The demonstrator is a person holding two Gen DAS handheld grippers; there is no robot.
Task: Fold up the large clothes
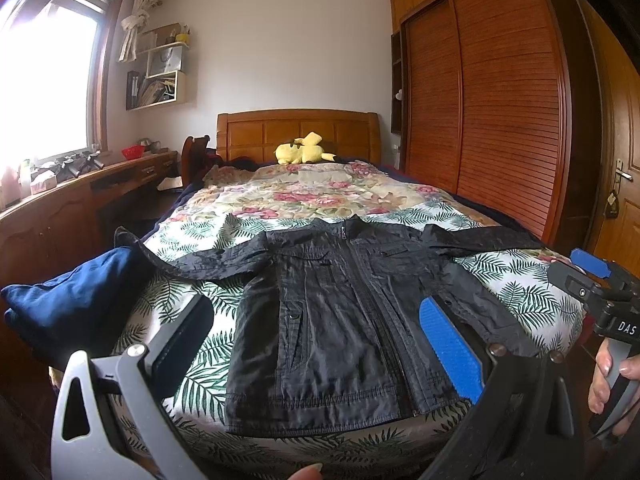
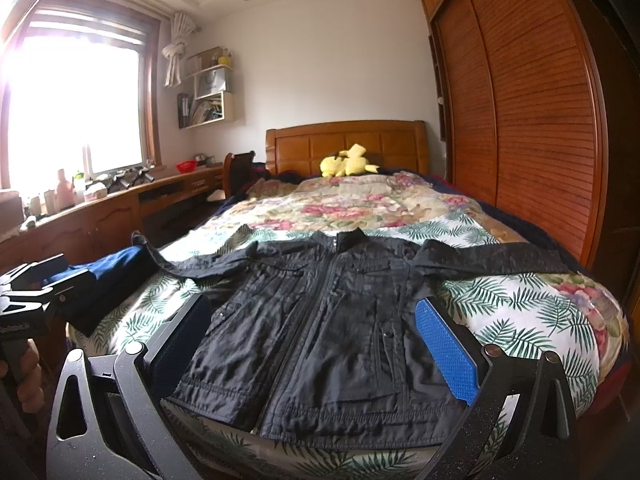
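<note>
A black zip-up jacket [image 1: 340, 312] lies flat and face up on the bed, sleeves spread to both sides, hem toward me; in the right wrist view the jacket [image 2: 332, 332] looks the same. My left gripper [image 1: 316, 340] hovers open above the hem with nothing between its fingers. My right gripper [image 2: 316, 340] is open too, held over the lower part of the jacket. The left wrist view catches the right gripper [image 1: 592, 280] at the right edge, a hand on its handle. The left gripper [image 2: 36, 284] appears at the left edge of the right wrist view.
The bed [image 1: 520, 280] has a palm-leaf and floral cover. A folded blue garment [image 1: 76, 304] sits at its left edge. A yellow plush toy [image 1: 304, 150] lies by the headboard. A wooden desk [image 1: 60, 208] runs along the left; a wardrobe [image 1: 492, 112] stands on the right.
</note>
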